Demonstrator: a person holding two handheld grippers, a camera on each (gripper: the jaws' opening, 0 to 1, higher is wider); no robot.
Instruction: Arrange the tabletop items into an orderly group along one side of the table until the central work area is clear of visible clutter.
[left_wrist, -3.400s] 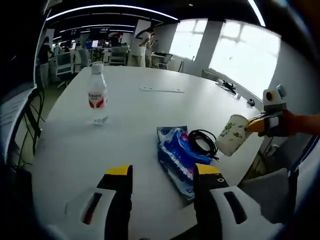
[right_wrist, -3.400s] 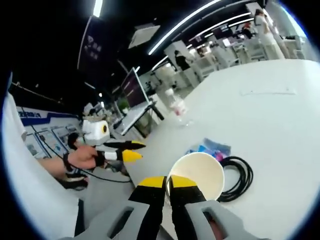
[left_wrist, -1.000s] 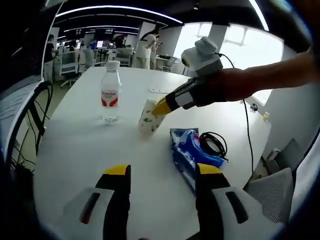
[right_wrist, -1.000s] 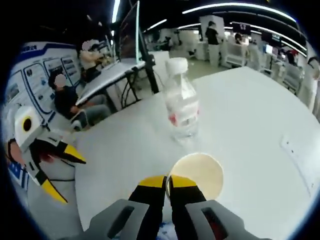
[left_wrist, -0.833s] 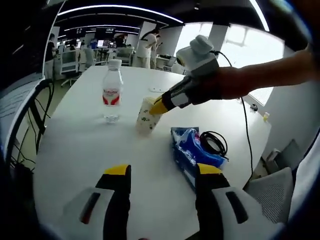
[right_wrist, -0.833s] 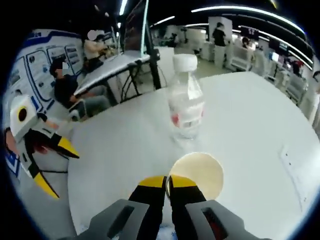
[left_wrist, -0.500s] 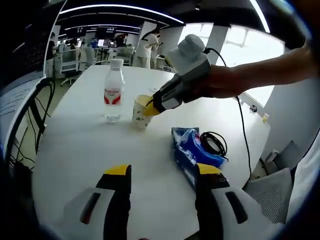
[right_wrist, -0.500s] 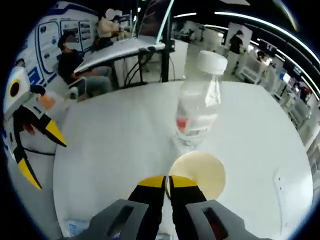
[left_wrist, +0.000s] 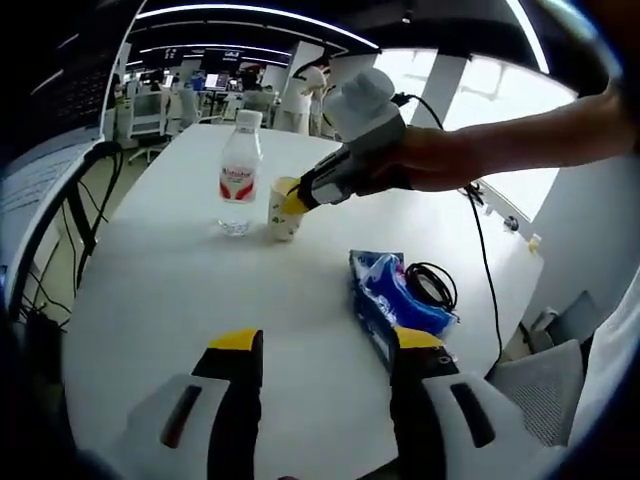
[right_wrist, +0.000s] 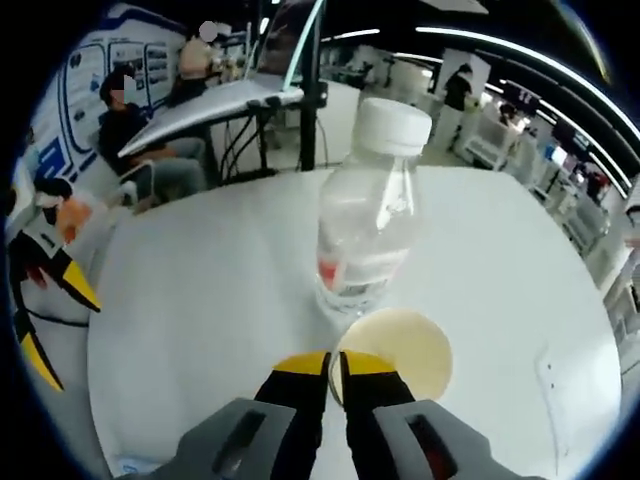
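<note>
Gripping the paper cup (right_wrist: 398, 355), right tool (right_wrist: 334, 362) beside bottle (right_wrist: 367, 210).

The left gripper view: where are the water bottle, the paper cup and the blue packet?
water bottle (left_wrist: 238, 180): left gripper view, on its red label.
paper cup (left_wrist: 281, 219): left gripper view, on its side wall.
blue packet (left_wrist: 385, 300): left gripper view, on its crumpled top.

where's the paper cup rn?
In the left gripper view the paper cup stands on the white table, just right of the water bottle, its rim pinched by the right gripper.
</note>
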